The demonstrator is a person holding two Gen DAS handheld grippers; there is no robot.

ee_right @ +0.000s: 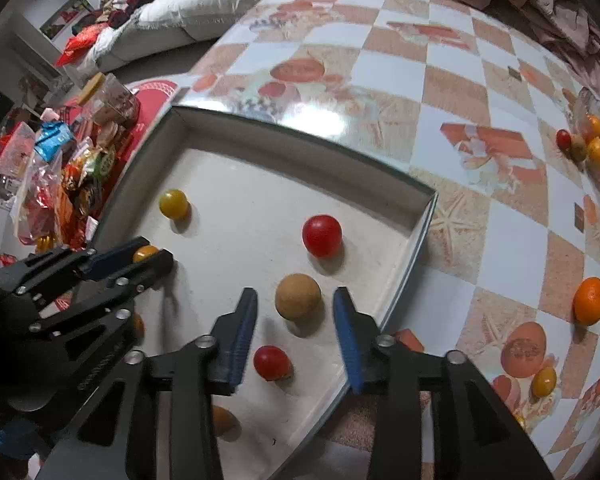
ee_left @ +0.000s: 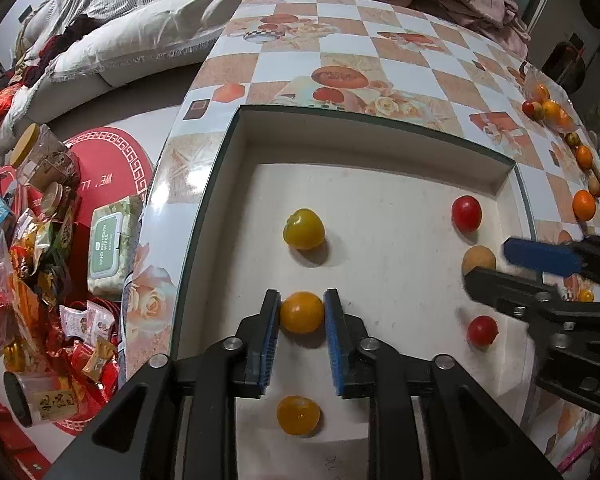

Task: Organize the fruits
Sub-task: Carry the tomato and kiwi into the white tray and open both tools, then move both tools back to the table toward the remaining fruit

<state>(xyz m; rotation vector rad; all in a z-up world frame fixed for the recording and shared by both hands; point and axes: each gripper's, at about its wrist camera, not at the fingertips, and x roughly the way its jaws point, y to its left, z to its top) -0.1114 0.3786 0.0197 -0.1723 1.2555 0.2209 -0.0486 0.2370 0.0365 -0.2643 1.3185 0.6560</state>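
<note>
Both cameras hang close above the white tray (ee_left: 380, 200), looking steeply down and forward along their own fingers toward its far wall. The left wrist view sits over the tray's left half, the right wrist view over its right half (ee_right: 260, 184). They share the tray floor, and each catches the other gripper at its edge.

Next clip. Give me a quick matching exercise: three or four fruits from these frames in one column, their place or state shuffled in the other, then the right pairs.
Things:
1. orange-yellow fruit
2. tan round fruit
3. large red tomato
4. orange citrus

Places:
A. on the checked tablecloth, outside the tray
B. between the left gripper's blue pads, which touch it
C. loose in the tray, beyond the tan fruit
D. ahead of the open right gripper, untouched

Pairs: 1-B, 2-D, 3-C, 4-A
</note>
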